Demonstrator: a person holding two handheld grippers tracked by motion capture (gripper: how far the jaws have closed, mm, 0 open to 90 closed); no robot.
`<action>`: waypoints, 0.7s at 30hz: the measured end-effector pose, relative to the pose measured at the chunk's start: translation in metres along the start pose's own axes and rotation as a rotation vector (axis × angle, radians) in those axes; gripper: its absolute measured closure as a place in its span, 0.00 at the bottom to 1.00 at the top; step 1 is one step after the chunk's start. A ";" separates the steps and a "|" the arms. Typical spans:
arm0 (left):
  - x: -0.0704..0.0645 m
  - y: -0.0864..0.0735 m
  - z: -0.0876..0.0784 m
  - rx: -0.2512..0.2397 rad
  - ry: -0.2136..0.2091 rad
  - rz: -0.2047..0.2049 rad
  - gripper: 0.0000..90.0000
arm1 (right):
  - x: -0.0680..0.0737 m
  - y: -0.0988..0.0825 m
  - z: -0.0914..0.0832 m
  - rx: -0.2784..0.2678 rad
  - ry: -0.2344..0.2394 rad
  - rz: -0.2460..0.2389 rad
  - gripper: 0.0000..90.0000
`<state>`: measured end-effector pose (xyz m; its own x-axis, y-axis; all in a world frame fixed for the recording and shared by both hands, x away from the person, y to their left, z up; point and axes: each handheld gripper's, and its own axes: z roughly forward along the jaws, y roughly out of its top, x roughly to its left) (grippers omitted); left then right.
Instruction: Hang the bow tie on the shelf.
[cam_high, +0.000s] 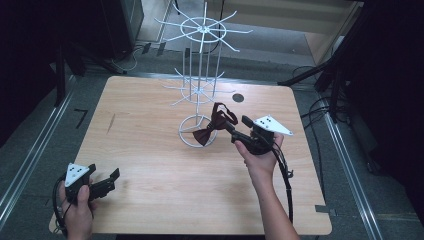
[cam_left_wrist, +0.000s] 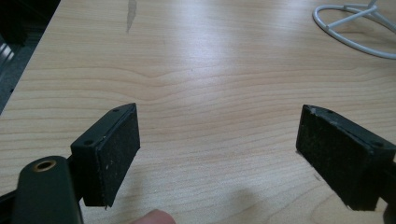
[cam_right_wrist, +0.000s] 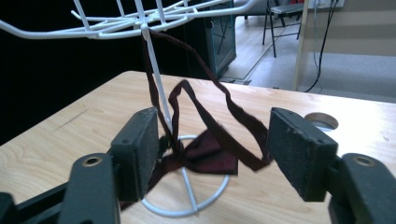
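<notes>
Wood surface (cam_high: 150, 150), light grain, with a white wire rack (cam_high: 200, 80) standing at its far middle. A dark red bow tie (cam_high: 207, 132) lies on the rack's ring base (cam_high: 187, 140), its strap looping up to a lower rack arm. In the right gripper view the strap (cam_right_wrist: 205, 116) runs from the rack arm down between your fingers to the bow (cam_right_wrist: 208, 156) on the ring.

Your right gripper (cam_high: 239, 129) sits just right of the rack base, pointing left at the bow tie. Its fingers (cam_right_wrist: 137, 149) are spread apart, one each side of the strap; can't tell if the right one touches it. Nothing gripped.

Your left gripper (cam_high: 106, 180) is at the near left corner, well apart from the rack. Its fingers (cam_left_wrist: 112, 151) are spread wide over bare wood, holding nothing.

Round hole (cam_high: 238, 98) in the surface, far right of the rack.
</notes>
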<state>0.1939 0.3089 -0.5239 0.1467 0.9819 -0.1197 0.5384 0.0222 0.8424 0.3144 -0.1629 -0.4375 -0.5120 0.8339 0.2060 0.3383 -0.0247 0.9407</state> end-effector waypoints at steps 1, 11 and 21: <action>0.000 0.000 0.000 0.000 0.000 0.000 0.16 | -0.001 -0.001 -0.002 0.002 -0.003 -0.002 0.36; 0.000 0.000 0.000 -0.003 0.004 -0.007 0.16 | -0.018 -0.016 -0.025 0.013 -0.045 0.016 0.31; 0.000 0.000 0.000 -0.005 0.006 -0.006 0.16 | -0.040 -0.033 -0.048 0.029 -0.097 0.027 0.29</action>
<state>0.1937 0.3091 -0.5239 0.1384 0.9830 -0.1211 0.5352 0.0286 0.8442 0.2858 -0.2215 -0.4642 -0.4236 0.8829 0.2026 0.3744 -0.0330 0.9267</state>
